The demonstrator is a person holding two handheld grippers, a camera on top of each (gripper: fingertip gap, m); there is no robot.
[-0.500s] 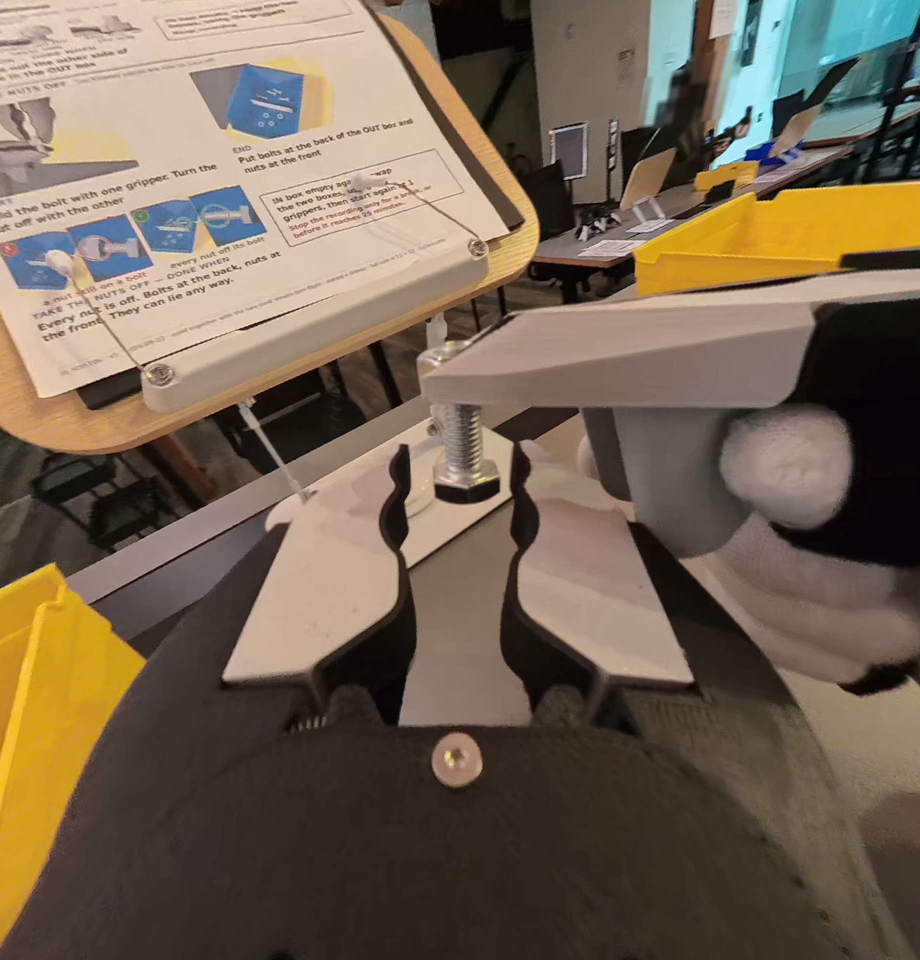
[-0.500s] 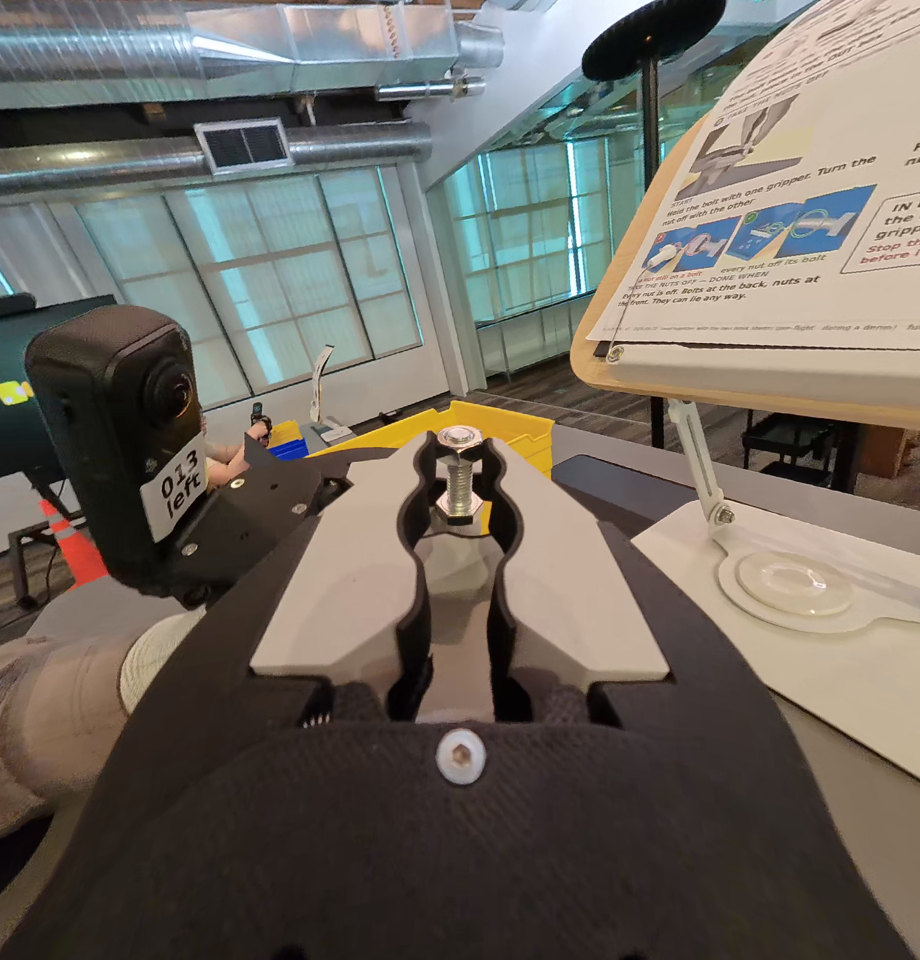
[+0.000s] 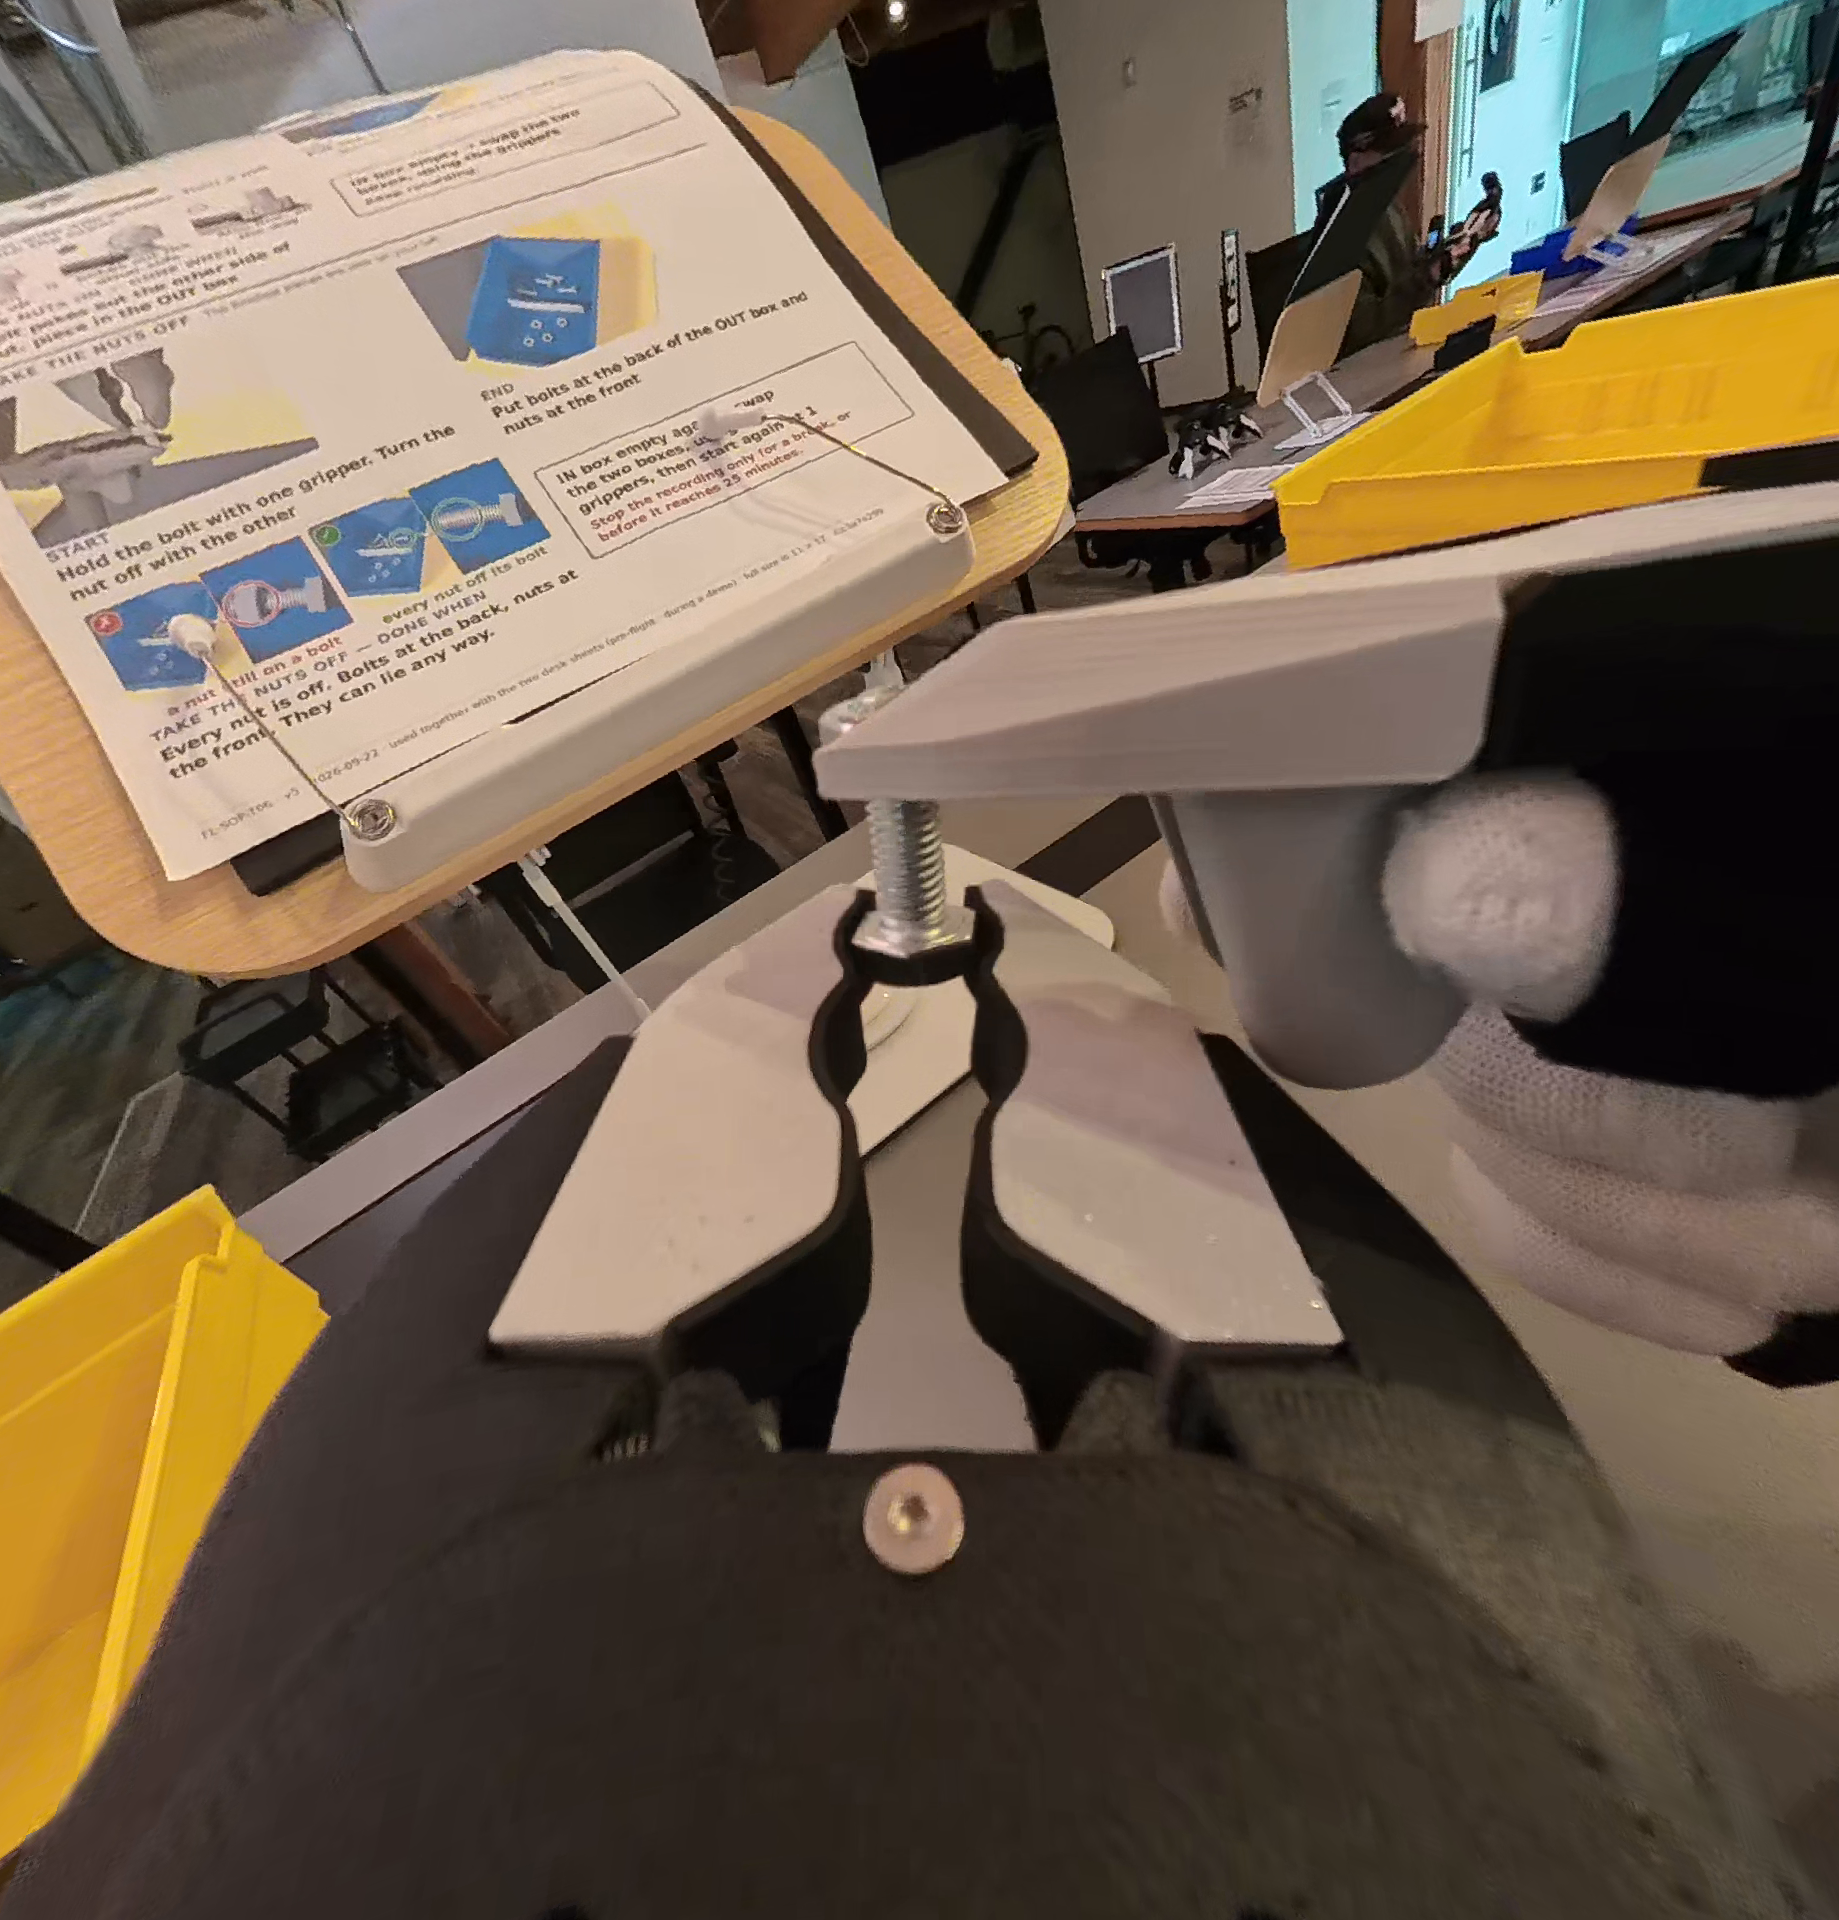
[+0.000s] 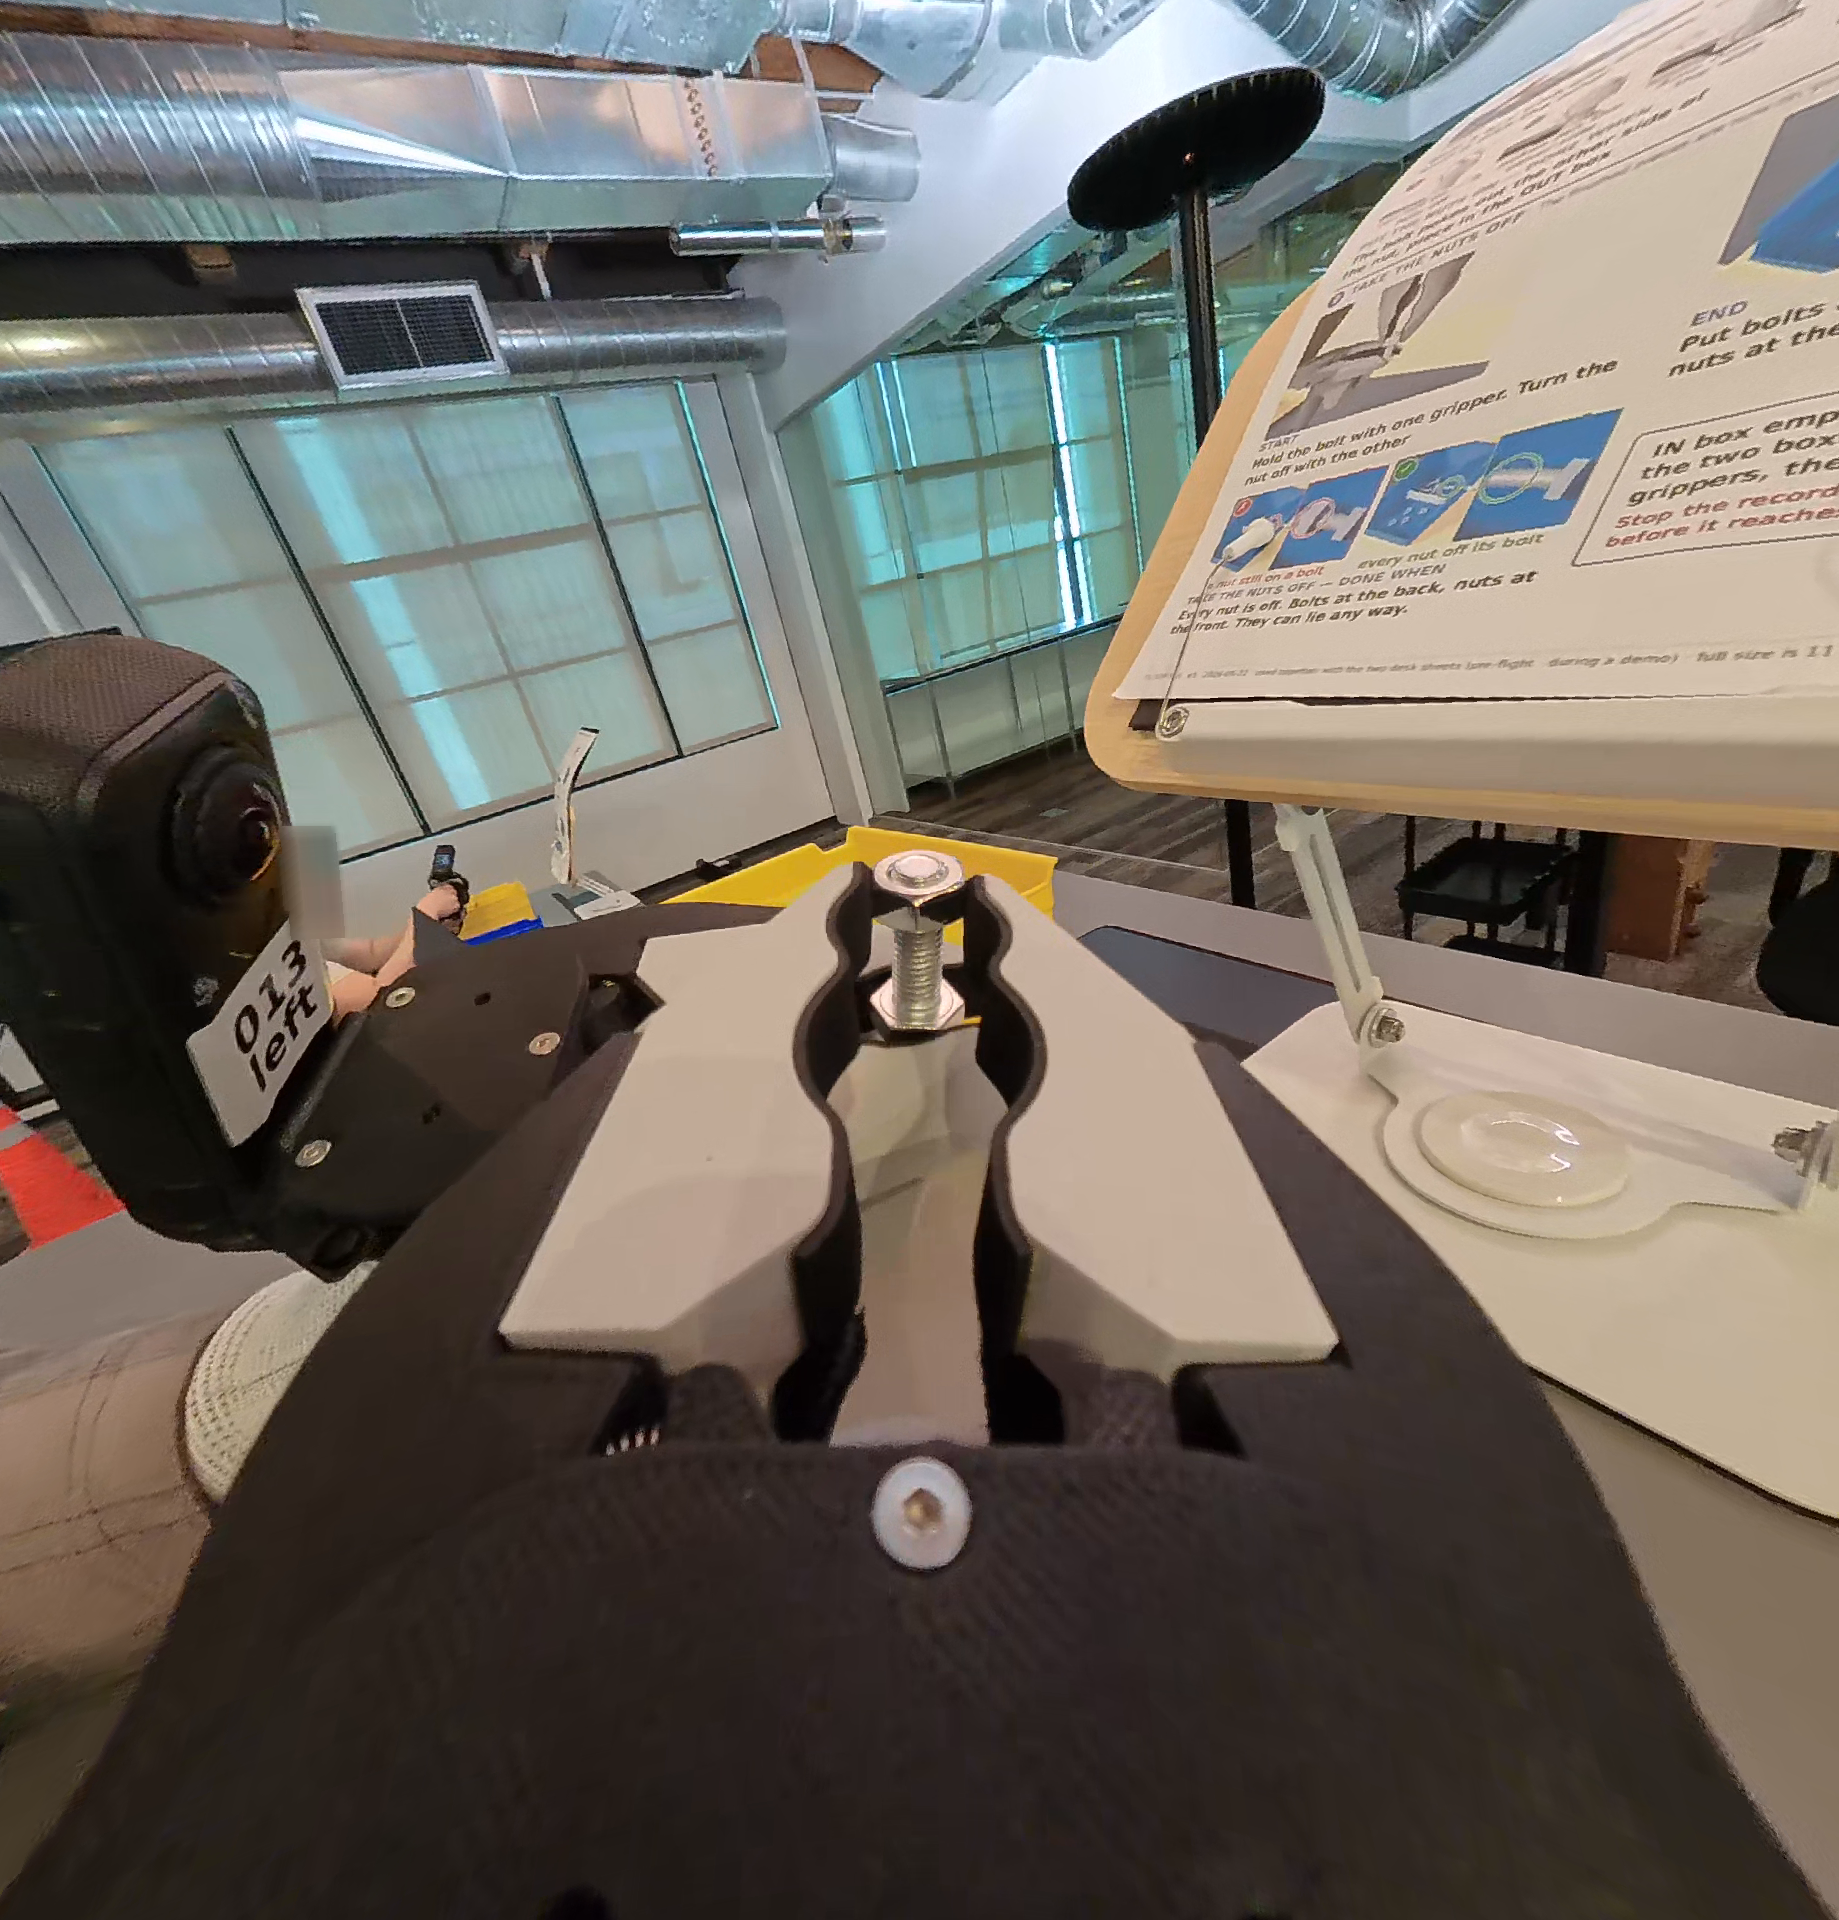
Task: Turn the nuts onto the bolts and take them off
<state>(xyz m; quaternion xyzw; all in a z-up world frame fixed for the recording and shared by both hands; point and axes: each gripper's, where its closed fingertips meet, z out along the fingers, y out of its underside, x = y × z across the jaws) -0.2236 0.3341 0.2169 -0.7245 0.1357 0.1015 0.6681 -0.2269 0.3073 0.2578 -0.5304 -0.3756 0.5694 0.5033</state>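
A silver bolt (image 3: 907,844) stands upright in the air between my two grippers. My right gripper (image 4: 916,891) is shut on the bolt's head (image 4: 916,875); one of its grey fingers (image 3: 1154,696) reaches in from the right in the left wrist view. A hex nut (image 3: 913,933) sits low on the thread. My left gripper (image 3: 915,948) is shut on this nut, with the notches at its tips around it. The nut also shows in the right wrist view (image 4: 915,1010), below the head, with the left gripper's body and camera (image 4: 115,883) at the left.
A tilted wooden board with an instruction sheet (image 3: 458,468) stands behind on a white base (image 4: 1517,1330). One yellow bin (image 3: 84,1475) is at the near left, another (image 3: 1580,416) at the far right. A gloved hand (image 3: 1621,1195) holds the right gripper.
My left gripper was open with the nut ahead of its tips. It has moved forward and closed on the nut. The right gripper still holds the bolt head.
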